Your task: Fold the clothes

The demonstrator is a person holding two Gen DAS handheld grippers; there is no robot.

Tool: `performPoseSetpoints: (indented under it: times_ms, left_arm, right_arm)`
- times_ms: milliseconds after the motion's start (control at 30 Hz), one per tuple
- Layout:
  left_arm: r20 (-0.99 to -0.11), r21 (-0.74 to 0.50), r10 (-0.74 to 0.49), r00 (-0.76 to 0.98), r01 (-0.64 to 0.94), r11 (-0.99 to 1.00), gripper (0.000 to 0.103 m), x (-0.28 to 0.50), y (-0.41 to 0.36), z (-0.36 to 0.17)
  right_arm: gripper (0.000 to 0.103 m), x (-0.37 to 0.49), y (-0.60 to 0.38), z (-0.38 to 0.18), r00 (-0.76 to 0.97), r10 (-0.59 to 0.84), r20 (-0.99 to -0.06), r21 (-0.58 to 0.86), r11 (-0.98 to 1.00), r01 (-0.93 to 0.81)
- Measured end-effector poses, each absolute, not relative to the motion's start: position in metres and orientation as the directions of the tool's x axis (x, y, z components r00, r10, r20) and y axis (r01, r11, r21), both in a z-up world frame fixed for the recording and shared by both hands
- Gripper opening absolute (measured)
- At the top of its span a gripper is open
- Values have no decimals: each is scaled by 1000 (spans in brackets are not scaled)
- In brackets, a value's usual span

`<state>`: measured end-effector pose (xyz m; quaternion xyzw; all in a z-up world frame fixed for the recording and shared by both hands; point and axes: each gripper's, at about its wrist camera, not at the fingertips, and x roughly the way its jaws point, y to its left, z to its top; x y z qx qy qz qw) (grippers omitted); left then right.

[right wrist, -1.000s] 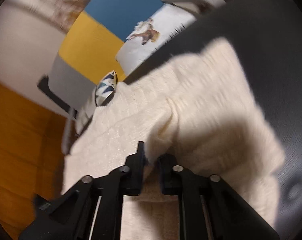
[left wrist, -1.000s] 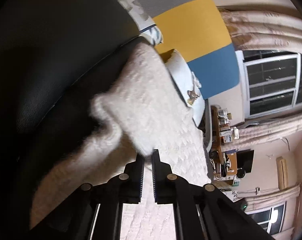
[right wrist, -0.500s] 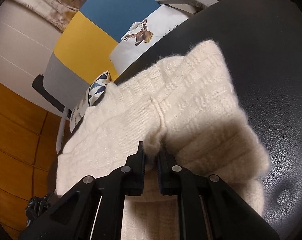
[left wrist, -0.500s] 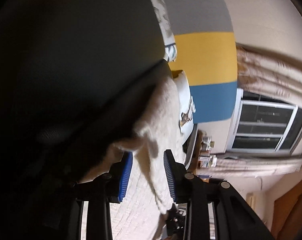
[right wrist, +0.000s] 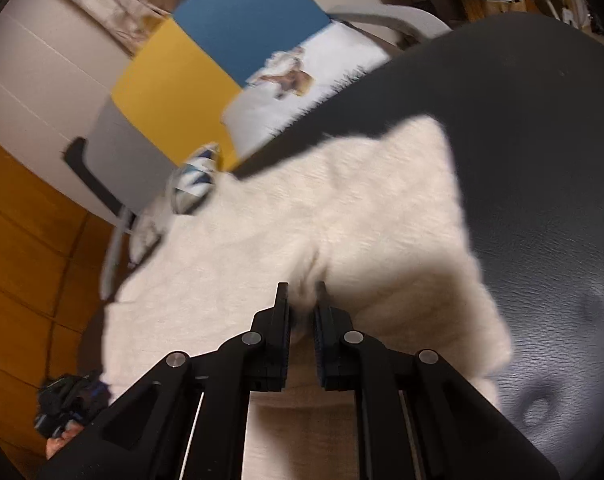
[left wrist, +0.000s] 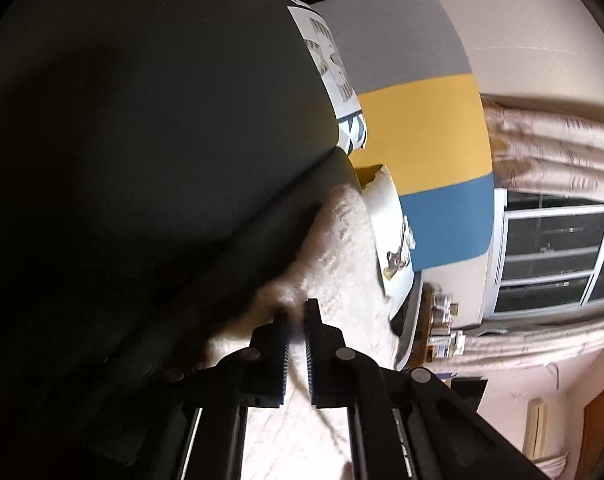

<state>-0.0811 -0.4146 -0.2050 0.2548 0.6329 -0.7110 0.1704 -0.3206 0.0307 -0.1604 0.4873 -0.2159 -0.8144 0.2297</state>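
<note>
Two grippers are closed on one cream knitted sweater [right wrist: 333, 216]. The right gripper [right wrist: 300, 294] is clamped on a raised pinch of the knit near the garment's middle, with fabric bunched between the black fingers [right wrist: 282, 308]. The left gripper [left wrist: 296, 312] has just been closing, and a fold at the sweater's [left wrist: 341, 264] edge is now pinched between its blue-lined pads [left wrist: 307, 344]. The sweater is spread over a black leather seat [right wrist: 541, 160], whose dimpled surface is seen to the right of the knit in the right wrist view; in the left wrist view the same dark seat [left wrist: 142, 140] fills the left half. Behind the seat, a white cushion with an animal print [right wrist: 302, 84] is leaned against a panel striped in grey, yellow and blue [left wrist: 425, 140]. Beige curtains [left wrist: 549, 140] and a dark window [left wrist: 557, 256] are seen further off, beside a cluttered shelf [left wrist: 441, 320]. Orange wooden flooring [right wrist: 22, 260] is visible at the left of the right wrist view.
</note>
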Motion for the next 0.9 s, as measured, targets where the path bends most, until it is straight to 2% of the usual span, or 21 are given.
performPoseSetpoints:
  times_ms: [133, 267, 333, 400, 467, 567, 667, 733, 900]
  left_arm:
    - [-593, -799, 114, -797, 563, -213, 5, -81, -409, -209]
    - [-553, -833, 221, -803, 534, -144, 19, -75, -418, -213]
    - [-551, -835, 247, -798, 526, -161, 19, -71, -420, -201]
    - [-550, -830, 198, -811, 507, -230, 19, -65, -423, -181]
    - [-524, -833, 157, -837, 465, -299, 19, -69, -426, -159]
    - [-496, -822, 133, -858, 414, -391, 20, -88, -428, -135]
    - [-548, -763, 118, -828, 437, -476, 20, -129, -427, -133]
    - [-583, -728, 113, -805, 455, -513, 20, -149, -427, -139]
    - [-701, -636, 104, -705, 553, -538, 20, -162, -425, -178]
  right_arm:
    - [8, -320, 36, -164, -433, -572, -697, 574, -806, 140]
    - [11, -322, 38, -164, -421, -593, -687, 601, -788, 129]
    - [12, -322, 43, -162, -411, -611, -677, 623, -772, 123]
    - [17, -320, 50, -158, -414, -606, -679, 620, -776, 119]
    - [17, -314, 59, -146, -461, -560, -688, 574, -809, 127]
    - [17, -304, 66, -122, -535, -538, -651, 540, -824, 170]
    - [17, -301, 43, -105, -500, -601, -624, 528, -796, 297]
    - [17, -298, 12, -103, -445, -616, -650, 472, -786, 399]
    - [17, -306, -50, -120, -420, -527, -739, 305, -817, 489]
